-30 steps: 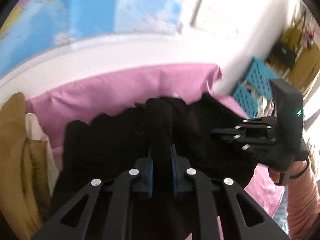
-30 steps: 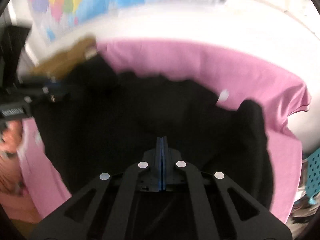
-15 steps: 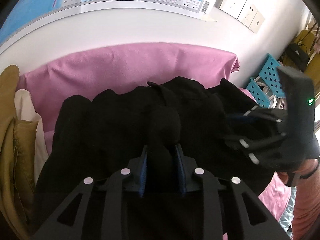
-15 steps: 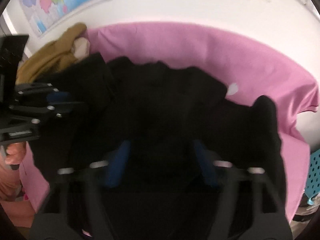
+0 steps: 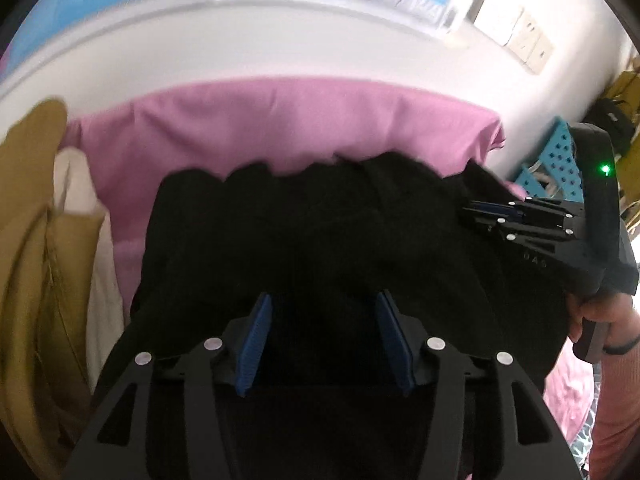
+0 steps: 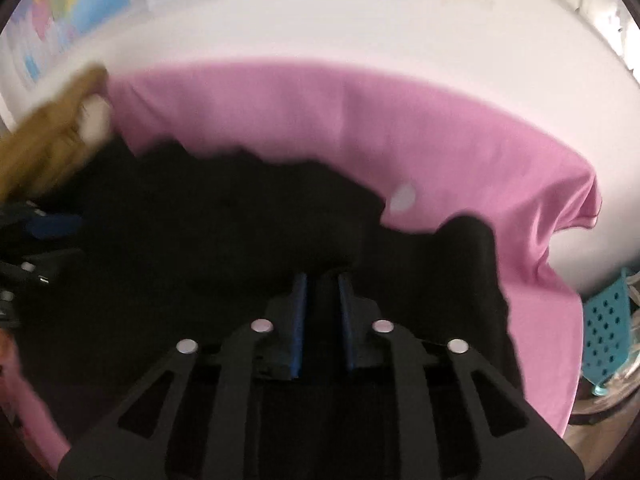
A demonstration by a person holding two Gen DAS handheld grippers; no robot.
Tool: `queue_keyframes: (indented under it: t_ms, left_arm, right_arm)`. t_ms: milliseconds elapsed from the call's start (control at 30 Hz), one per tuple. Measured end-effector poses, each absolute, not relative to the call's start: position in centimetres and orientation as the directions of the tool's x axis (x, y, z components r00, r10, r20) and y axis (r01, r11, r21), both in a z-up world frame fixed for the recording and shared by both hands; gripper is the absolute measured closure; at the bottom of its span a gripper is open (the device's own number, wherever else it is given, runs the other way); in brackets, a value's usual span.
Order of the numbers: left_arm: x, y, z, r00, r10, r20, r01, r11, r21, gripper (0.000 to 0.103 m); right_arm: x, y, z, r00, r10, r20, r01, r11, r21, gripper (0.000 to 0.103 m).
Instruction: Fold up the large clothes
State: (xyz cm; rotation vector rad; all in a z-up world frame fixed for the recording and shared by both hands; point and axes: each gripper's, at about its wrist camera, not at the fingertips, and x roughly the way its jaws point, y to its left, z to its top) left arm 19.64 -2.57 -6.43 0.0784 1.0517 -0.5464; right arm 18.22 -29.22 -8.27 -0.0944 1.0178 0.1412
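Observation:
A large black garment (image 5: 320, 232) lies spread on a pink sheet (image 5: 280, 128). My left gripper (image 5: 325, 340) hovers low over the garment's near part. Its jaws are opening, the blue pads (image 5: 256, 340) stand wide apart, and the cloth lies loose below them. In the right wrist view the same garment (image 6: 200, 232) fills the middle. My right gripper (image 6: 322, 316) has its pads a narrow gap apart, and a bunched fold of black cloth fills that gap. That right gripper (image 5: 488, 212) also shows at the garment's right edge in the left wrist view, held by a person's hand (image 5: 604, 316).
A mustard garment (image 5: 28, 220) and a cream cloth (image 5: 80, 184) lie piled at the left of the sheet. A blue perforated basket (image 6: 604, 340) stands off the sheet's right end. A white wall with a map and sockets (image 5: 532, 44) runs behind.
My left gripper let go of the upright fold of black cloth and its pads spread wide. The right gripper's pads opened wide, then narrowed onto a fold. Both grippers sank toward the garment.

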Motion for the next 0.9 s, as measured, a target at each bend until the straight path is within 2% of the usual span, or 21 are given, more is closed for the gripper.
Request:
queue_keyframes:
  t_ms: [33, 100, 167, 233, 267, 333, 400, 533, 700, 833, 900]
  left_arm:
    - [19.3, -2.2, -6.2, 0.382, -0.399, -0.834, 0.460, 0.864, -0.202, 0.050]
    - [17.9, -1.0, -4.9, 0.427, -0.412, -0.805, 0.460, 0.865, -0.199, 0.048]
    - [15.7, 0.6, -3.5, 0.471, -0.442, -0.763, 0.475, 0.856, -0.203, 0.045]
    - [13.0, 2.8, -2.4, 0.508, -0.471, -0.721, 0.487, 0.848, -0.211, 0.039]
    - [11.5, 4.1, -2.0, 0.518, -0.491, -0.700, 0.494, 0.840, -0.224, 0.038]
    - [8.7, 6.3, -2.0, 0.525, -0.515, -0.678, 0.501, 0.831, -0.244, 0.036]
    - [6.8, 8.3, -2.6, 0.496, -0.557, -0.666, 0.497, 0.811, -0.308, 0.032]
    - [6.1, 10.6, -6.2, 0.407, -0.597, -0.691, 0.396, 0.797, -0.456, 0.029]
    - [8.7, 10.3, -9.9, 0.317, -0.677, -0.664, 0.243, 0.735, -0.633, 0.029]
    - [10.6, 8.4, -9.8, 0.339, -0.688, -0.641, 0.222, 0.721, -0.656, 0.030]
    - [11.0, 8.0, -9.9, 0.349, -0.707, -0.615, 0.192, 0.697, -0.691, 0.030]
  right_arm:
    - [18.0, -29.2, -8.2, 0.523, 0.068, -0.850, -0.158, 0.987, -0.018, 0.078]
    - [16.7, -30.4, -6.5, 0.561, 0.100, -0.822, -0.128, 0.991, 0.033, 0.048]
    - [14.4, -32.1, -4.4, 0.601, 0.214, -0.770, -0.131, 0.977, 0.169, 0.045]
    - [11.1, -34.3, -2.2, 0.649, 0.306, -0.696, -0.145, 0.948, 0.282, 0.035]
    - [9.3, -35.4, -1.4, 0.667, 0.347, -0.659, -0.153, 0.930, 0.335, 0.027]
    - [5.0, -37.5, -0.6, 0.689, 0.423, -0.589, -0.171, 0.884, 0.436, 0.026]
    - [1.5, -39.1, -1.2, 0.688, 0.465, -0.557, -0.158, 0.845, 0.511, 0.019]
    - [-2.8, -41.3, -6.2, 0.649, 0.559, -0.516, -0.063, 0.715, 0.696, 0.019]
    - [-1.6, -40.6, -9.6, 0.632, 0.620, -0.466, -0.004, 0.604, 0.797, 0.018]
    - [1.2, -40.6, -10.9, 0.667, 0.605, -0.435, 0.057, 0.541, 0.839, 0.016]
    - [2.0, -40.7, -11.1, 0.693, 0.597, -0.405, 0.065, 0.508, 0.859, 0.008]
